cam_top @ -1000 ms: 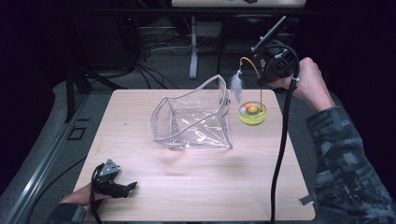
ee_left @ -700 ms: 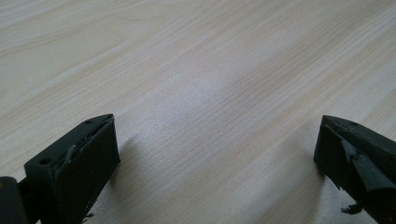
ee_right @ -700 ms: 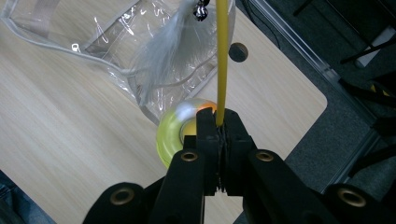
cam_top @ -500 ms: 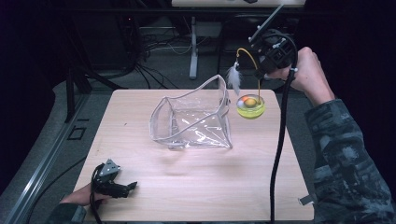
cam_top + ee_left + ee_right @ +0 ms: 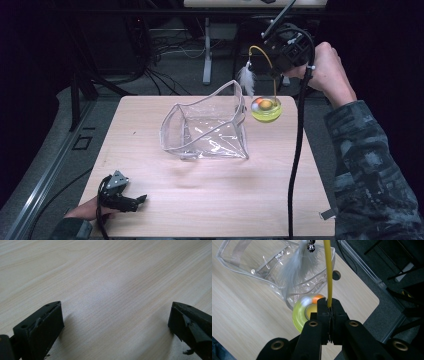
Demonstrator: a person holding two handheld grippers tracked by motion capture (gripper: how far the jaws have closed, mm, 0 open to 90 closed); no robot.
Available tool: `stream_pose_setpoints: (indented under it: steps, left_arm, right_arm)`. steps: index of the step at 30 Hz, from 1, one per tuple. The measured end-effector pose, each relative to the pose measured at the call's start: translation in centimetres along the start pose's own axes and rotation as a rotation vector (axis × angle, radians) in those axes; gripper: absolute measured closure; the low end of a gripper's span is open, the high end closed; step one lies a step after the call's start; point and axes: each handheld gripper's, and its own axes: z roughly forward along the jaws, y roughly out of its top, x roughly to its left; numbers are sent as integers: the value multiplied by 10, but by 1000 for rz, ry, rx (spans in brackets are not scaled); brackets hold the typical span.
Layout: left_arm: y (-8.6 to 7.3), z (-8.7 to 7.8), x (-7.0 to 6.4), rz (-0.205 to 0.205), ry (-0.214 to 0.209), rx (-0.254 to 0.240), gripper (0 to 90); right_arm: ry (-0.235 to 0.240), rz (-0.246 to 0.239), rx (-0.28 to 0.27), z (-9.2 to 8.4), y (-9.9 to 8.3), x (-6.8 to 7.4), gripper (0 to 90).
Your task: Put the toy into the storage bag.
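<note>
Because I pinch the yellow wire (image 5: 328, 270) of the cat toy (image 5: 265, 109) with my right gripper (image 5: 329, 305), fingers clamped on it, its base hangs just beside the clear pouch (image 5: 207, 125), above the bench (image 5: 210, 195). My left gripper (image 5: 131, 200) rests aside, fingers apart, empty.

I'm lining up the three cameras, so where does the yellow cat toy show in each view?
High view: the toy hangs upper right of centre, beside the clear bag, lifted by the right hand-held gripper.
Right gripper view: its yellow disc is at centre, just above the jaws, which are clamped on its yellow wire.
Left gripper view: not in it; bare table.
Shared landmark: the clear bag, in the high and right gripper views.
</note>
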Motion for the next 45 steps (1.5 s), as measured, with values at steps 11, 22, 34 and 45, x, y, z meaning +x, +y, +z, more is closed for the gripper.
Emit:
stream_pose_setpoints:
  steps: [11,22,34,45]
  left_arm:
    - [0,0,0,2,1,0,0]
    - [0,0,0,2,1,0,0]
    - [0,0,0,4,0,1,0]
    - [0,0,0,-1,0,0,0]
  right_arm:
    - [-22,-18,-18,-9,12,2,886]
    - [-38,-38,-41,-16,23,7,885]
    - [-29,-61,-76,-16,36,14,885]
    - [-1,-77,-96,-3,53,26,885]
